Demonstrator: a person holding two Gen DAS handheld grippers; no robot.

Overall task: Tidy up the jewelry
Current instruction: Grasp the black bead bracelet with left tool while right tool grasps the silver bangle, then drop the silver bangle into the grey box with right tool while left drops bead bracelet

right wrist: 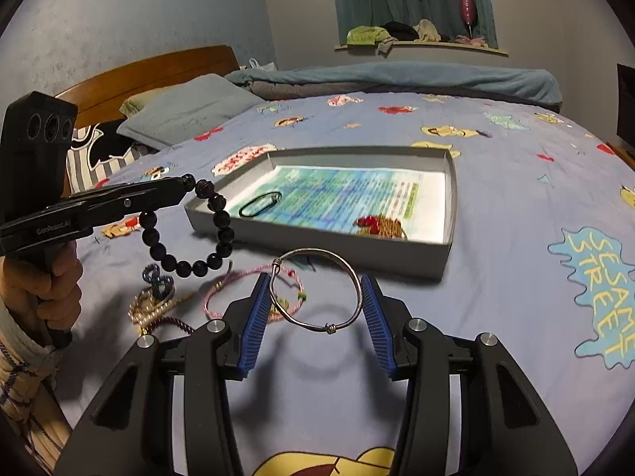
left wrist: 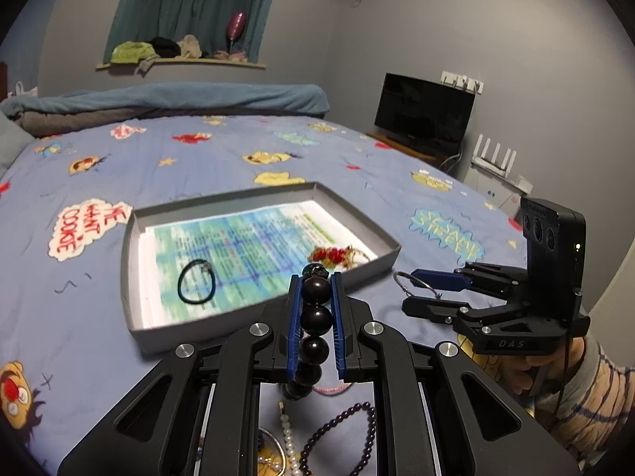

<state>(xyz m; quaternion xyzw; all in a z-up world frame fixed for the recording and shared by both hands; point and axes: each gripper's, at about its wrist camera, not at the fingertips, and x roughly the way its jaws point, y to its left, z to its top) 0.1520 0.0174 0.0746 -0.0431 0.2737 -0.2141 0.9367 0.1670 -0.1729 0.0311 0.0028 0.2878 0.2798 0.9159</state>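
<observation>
My left gripper (left wrist: pixel 316 281) is shut on a dark beaded bracelet (left wrist: pixel 315 319) and holds it above the bed, near the grey tray's (left wrist: pixel 131 277) front edge. In the right wrist view the bracelet (right wrist: pixel 186 267) hangs from that gripper (right wrist: pixel 182 184). My right gripper (right wrist: pixel 315 283) is shut on a silver bangle (right wrist: pixel 317 327), held across its width between the blue pads (right wrist: pixel 254 317), above the sheet in front of the tray (right wrist: pixel 357 254). In the tray lie a dark green hair band (left wrist: pixel 196 281) and a red and gold piece (left wrist: pixel 337 256).
A pile of loose jewelry lies on the blue cartoon bedsheet: a pink cord bracelet (right wrist: pixel 222 293), pearl and gold chains (right wrist: pixel 152 307), and a small purple bead strand (left wrist: pixel 337 436). Pillows (right wrist: pixel 186 109) and a folded blanket (left wrist: pixel 166 99) lie at the far side. A TV (left wrist: pixel 424 111) stands beside the bed.
</observation>
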